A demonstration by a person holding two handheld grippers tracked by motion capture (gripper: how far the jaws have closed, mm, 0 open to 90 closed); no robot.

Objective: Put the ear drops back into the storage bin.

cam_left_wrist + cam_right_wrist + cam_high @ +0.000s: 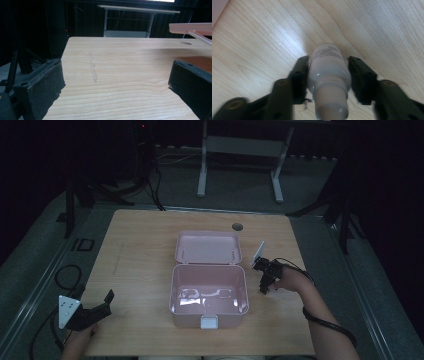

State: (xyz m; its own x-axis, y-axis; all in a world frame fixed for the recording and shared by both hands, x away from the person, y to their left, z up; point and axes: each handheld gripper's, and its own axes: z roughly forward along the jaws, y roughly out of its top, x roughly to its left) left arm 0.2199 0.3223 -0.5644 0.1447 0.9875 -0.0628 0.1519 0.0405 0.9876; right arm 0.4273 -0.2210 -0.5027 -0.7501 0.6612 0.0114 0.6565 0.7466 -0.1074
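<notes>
Right of the open pink plastic box (209, 292), a small white plastic bottle (329, 75) is being gripped by the right tongs (328, 75); lifting into the box is called for next. The left tongs (112, 82), wide open and empty, are held left of the box.

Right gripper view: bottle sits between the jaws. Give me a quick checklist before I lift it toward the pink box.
1. Small white bottle centred between the right gripper jaws: ok.
2. Both pads pressing the bottle: cannot tell; the left pad touches, a thin gap seems to remain at the right pad.
3. Pink box lid open: ok.
4. Box interior free: ok, apart from reflections.
5. Left gripper clear of the path, jaws open over bare table: ok.
</notes>
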